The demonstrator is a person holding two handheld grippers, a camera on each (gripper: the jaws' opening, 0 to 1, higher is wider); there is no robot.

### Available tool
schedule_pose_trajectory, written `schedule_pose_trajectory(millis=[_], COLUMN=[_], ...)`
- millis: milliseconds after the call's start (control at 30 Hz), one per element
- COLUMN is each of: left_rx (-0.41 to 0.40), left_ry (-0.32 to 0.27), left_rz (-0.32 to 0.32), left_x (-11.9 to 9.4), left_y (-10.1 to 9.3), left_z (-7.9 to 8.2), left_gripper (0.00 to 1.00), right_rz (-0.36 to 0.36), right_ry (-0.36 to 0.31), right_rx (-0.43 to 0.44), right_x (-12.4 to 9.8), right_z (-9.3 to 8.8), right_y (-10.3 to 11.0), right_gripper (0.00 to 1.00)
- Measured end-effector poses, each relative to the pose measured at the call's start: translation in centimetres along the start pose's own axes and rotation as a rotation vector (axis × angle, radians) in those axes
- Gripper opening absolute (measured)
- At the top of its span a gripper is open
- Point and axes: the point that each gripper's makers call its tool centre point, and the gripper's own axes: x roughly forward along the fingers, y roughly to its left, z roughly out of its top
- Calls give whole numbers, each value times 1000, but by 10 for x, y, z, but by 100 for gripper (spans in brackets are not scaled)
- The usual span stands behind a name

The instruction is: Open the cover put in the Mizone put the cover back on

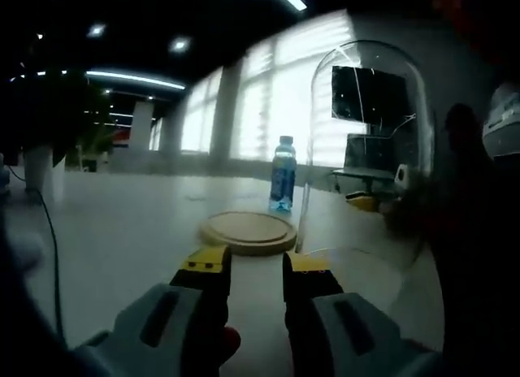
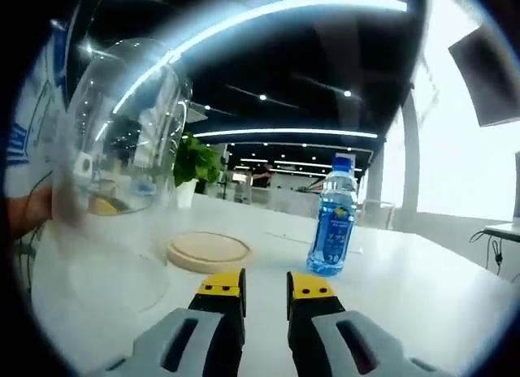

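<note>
With the glass cover (image 2: 114, 174) off its wooden base (image 2: 209, 251), my right gripper (image 2: 265, 289), jaws slightly parted and empty, faces the upright Mizone bottle (image 2: 333, 218) just ahead to its right; the left gripper (image 1: 257, 267), likewise empty, sits farther off.

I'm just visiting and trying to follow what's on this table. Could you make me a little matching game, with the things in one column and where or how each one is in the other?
Things:
1. glass dome cover
2. Mizone bottle
3. round wooden base
4. right gripper

States:
A. lies flat and bare on the white table
B. stands upright beside the base, blue cap on
C. lifted off the base and tilted, to one side
D. holds nothing, a gap between its jaws

Pairs: 1-C, 2-B, 3-A, 4-D
</note>
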Motion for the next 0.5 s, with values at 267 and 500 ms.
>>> schedule_pose_trajectory(millis=[267,500], left_rx=[-19,-17], left_ry=[-12,-3], left_rz=[5,2], left_x=[-1,0], left_y=[3,2], left_z=[2,0], left_gripper=[19,19], right_rz=[-78,-132], right_ry=[0,-13], right_rx=[95,62], right_x=[12,41], right_z=[4,33], right_y=[-27,-58], right_gripper=[13,6])
